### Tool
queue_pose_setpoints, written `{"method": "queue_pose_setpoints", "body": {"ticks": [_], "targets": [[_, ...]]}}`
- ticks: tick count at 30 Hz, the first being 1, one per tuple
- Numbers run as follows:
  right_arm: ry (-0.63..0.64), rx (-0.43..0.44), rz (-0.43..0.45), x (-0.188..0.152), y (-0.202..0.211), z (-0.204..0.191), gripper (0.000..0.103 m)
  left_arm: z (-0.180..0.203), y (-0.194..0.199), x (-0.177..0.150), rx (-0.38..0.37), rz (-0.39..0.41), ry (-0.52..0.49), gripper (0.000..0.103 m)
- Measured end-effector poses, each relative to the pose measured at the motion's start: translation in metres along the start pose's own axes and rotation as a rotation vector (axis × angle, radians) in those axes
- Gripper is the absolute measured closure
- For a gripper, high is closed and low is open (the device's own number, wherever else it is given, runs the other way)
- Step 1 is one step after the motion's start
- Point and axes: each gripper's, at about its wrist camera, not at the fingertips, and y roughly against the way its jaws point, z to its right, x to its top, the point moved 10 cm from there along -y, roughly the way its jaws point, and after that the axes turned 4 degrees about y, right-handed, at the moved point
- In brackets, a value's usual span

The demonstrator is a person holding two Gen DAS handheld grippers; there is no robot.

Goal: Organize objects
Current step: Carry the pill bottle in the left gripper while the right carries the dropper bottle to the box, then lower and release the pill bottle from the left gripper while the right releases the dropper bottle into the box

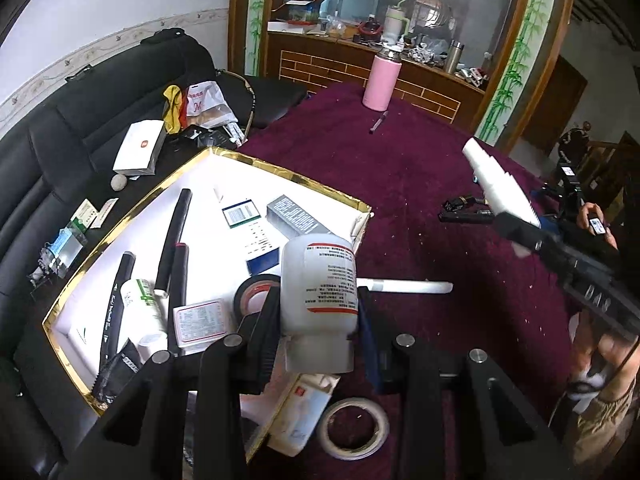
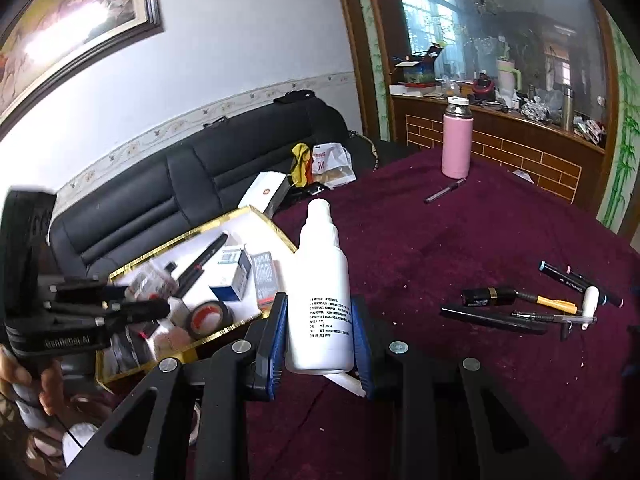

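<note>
White jar [image 1: 319,280], red-banded label — left gripper [image 1: 319,312] clamps it; right gripper [image 2: 320,340] clamps spray bottle [image 2: 320,300].

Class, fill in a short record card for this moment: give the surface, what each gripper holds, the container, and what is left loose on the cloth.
surface: table under a dark red cloth
left gripper: shut on a white jar with a red-edged label
right gripper: shut on a white bottle, held upright
container: gold-rimmed box holding markers, small cartons and black tape
loose on cloth: pens and markers, pink flask, white tape roll
</note>
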Motion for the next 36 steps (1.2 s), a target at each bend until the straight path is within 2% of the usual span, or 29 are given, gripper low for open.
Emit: {"method": "queue_pose_setpoints", "body": {"ticks": [11, 20, 29, 36], "targets": [[0.015, -0.063, -0.056, 0.011, -0.022, -0.047, 0.071, -0.06, 0.023, 0.005, -0.053, 0.044, 0.016, 0.068], [-0.046, -0.022, -0.098, -0.007, -0.047, -0.085, 0.07, -0.114, 0.036, 0.005, -0.06, 0.055, 0.047, 0.068], [0.012, -0.025, -0.152, -0.013, -0.061, -0.112, 0.07, -0.167, 0.038, 0.004, -0.025, 0.06, 0.112, 0.068], [0.042, -0.012, -0.164, -0.012, -0.069, -0.132, 0.07, -0.201, 0.004, -0.003, 0.034, -0.007, 0.124, 0.068]]}}
